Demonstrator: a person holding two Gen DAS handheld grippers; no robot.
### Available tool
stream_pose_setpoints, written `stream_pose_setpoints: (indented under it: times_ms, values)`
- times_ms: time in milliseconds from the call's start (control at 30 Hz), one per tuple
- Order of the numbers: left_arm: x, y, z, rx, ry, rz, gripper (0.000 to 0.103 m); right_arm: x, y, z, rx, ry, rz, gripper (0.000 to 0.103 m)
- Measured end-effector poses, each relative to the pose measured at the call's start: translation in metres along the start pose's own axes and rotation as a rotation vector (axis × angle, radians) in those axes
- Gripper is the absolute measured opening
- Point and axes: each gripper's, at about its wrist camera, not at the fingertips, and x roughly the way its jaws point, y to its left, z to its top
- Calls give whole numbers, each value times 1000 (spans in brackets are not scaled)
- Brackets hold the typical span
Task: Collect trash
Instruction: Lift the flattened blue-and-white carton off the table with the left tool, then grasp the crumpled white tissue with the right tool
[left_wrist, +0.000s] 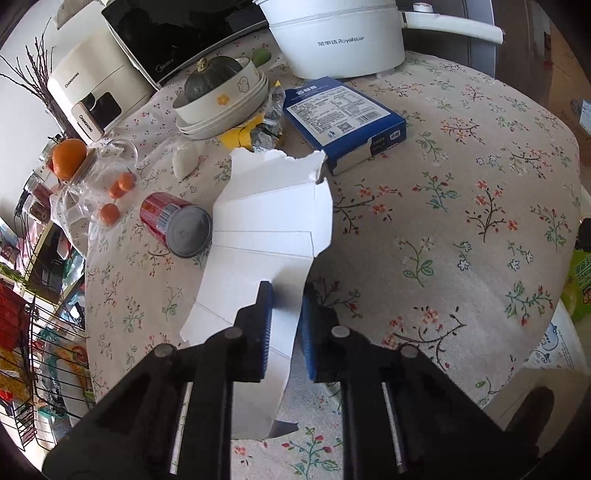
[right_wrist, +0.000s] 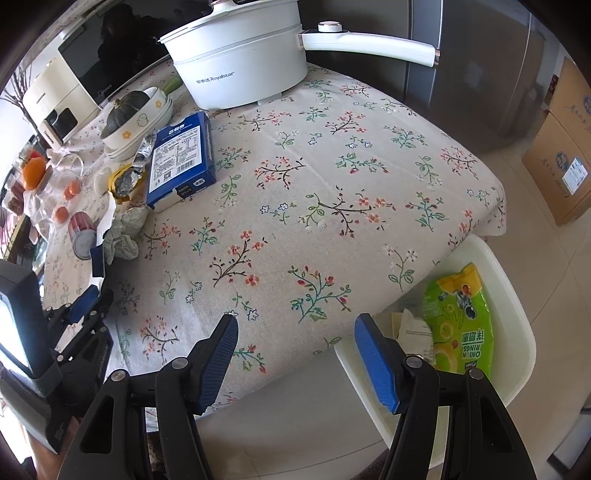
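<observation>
- Now the left claw (left_wrist: 286, 325) points steeply down at the bench (left_wrist: 461, 206), its blue pads nearly together and clamped on the near part of a torn white card (left_wrist: 269, 221).
- Long and flattened, the card runs away from the claw toward the clutter at the bench's far side; its ragged end lies farthest off, just beside a blue box (left_wrist: 343, 118).
- Lying on its side, a red can (left_wrist: 177, 223) touches the card's left edge, grey base turned toward the camera.
- Beyond the card sit crumpled foil wrappers (left_wrist: 267, 125), stacked bowls (left_wrist: 225, 107) holding a dark squash, and a white pot (left_wrist: 336, 37).
- Over the bench's near edge, the right claw (right_wrist: 295, 354) tilts steeply down, its jaws well apart with nothing between them.
- Just right of it, beside the bench, a white bin (right_wrist: 517, 332) holds a green snack bag (right_wrist: 461, 321) and scraps of paper (right_wrist: 413, 328).
- In the right wrist view, the left claw (right_wrist: 92, 280) shows at the far left edge.
</observation>
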Motion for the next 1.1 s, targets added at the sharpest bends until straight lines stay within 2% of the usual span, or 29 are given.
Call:
stream_pose_setpoints:
  times_ms: [133, 267, 467, 633, 800, 1100]
  values:
    - [-35, 26, 3, -79, -80, -117, 8, -6, 4, 0, 2, -15, 16, 67]
    - [-59, 63, 1, -171, -128, -233, 4, -10, 13, 0, -2, -27, 33, 67]
    - [-66, 122, -19, -383, -129, -414, 1, -8, 41, 1, -26, -34, 54, 67]
    - [-63, 162, -34, -496, -125, -467, 1, -2, 71, 6, -46, -42, 75, 67]
    - [-55, 194, -49, -553, -115, -472, 1, 12, 107, 16, -68, -46, 99, 67]
    - [-29, 228, -73, -645, -53, -554, 1, 48, 170, 31, -102, -32, 144, 67]
